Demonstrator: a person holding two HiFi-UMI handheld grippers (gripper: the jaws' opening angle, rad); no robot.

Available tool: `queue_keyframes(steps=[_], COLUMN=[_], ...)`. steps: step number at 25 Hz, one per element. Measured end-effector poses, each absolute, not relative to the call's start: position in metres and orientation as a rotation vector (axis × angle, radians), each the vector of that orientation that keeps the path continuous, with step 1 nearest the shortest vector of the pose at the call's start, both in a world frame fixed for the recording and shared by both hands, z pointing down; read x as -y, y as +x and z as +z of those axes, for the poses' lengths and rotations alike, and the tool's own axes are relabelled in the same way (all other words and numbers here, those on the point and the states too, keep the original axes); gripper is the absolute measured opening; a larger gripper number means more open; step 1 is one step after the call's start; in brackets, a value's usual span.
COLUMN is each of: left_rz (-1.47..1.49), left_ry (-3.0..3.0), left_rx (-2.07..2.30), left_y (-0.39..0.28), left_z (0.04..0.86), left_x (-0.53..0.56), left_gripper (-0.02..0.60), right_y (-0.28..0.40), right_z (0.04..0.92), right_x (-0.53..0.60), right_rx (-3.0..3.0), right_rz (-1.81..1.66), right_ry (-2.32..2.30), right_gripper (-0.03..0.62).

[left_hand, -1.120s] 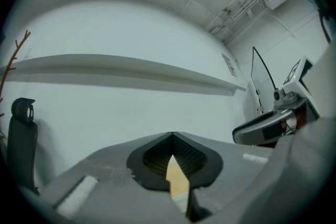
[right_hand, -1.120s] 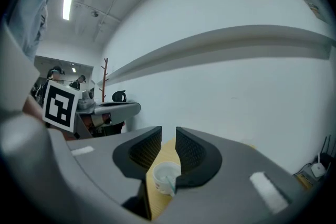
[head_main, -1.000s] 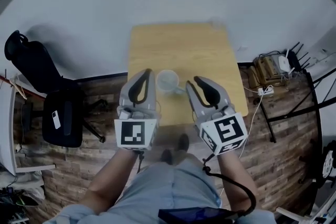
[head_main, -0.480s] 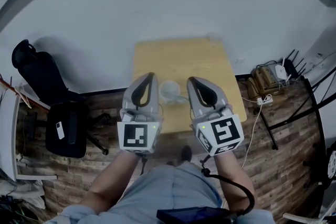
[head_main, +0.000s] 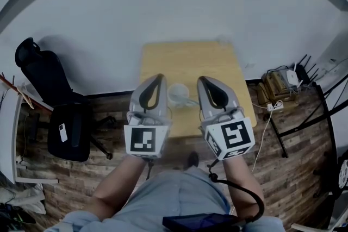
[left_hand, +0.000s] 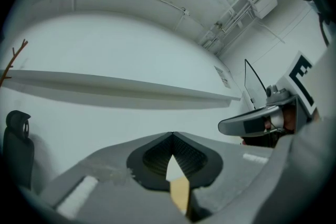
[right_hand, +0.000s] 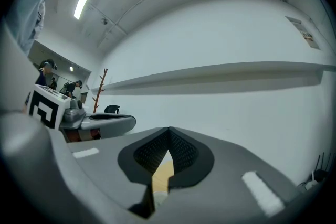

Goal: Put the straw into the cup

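- Cup (head_main: 178, 94): a clear, empty-looking cup stands on a small wooden table (head_main: 185, 57), in the gap between the two grippers and below them.
- Left gripper (head_main: 157, 77) is held above the table to the cup's left. In its own view (left_hand: 172, 135) the jaws meet at the tips with nothing between them.
- Right gripper (head_main: 204, 79) is held level with it on the cup's right. Its jaws (right_hand: 169, 129) are likewise pressed together and empty.
- A black office chair (head_main: 51, 106) stands on the floor well to the left of the left gripper.
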State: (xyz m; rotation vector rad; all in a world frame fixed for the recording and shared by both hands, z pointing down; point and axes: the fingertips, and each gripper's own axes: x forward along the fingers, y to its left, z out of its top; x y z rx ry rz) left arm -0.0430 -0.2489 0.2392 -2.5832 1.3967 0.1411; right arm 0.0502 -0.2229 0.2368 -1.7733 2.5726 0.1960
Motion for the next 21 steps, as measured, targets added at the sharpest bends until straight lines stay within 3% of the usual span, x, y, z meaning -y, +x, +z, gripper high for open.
queue_keyframes(steps=[21], left_rz=[0.141], left_ry=[-2.578], left_rx=[-1.427], left_y=[-0.043], left_z=[0.245], left_x=[0.259], left_gripper=[0.018], right_y=[0.051], right_z=[0.241], right_x=[0.233], right_rx=[-2.591], right_rz=[0.207], right_ry=[-1.765], right_gripper=[0.005])
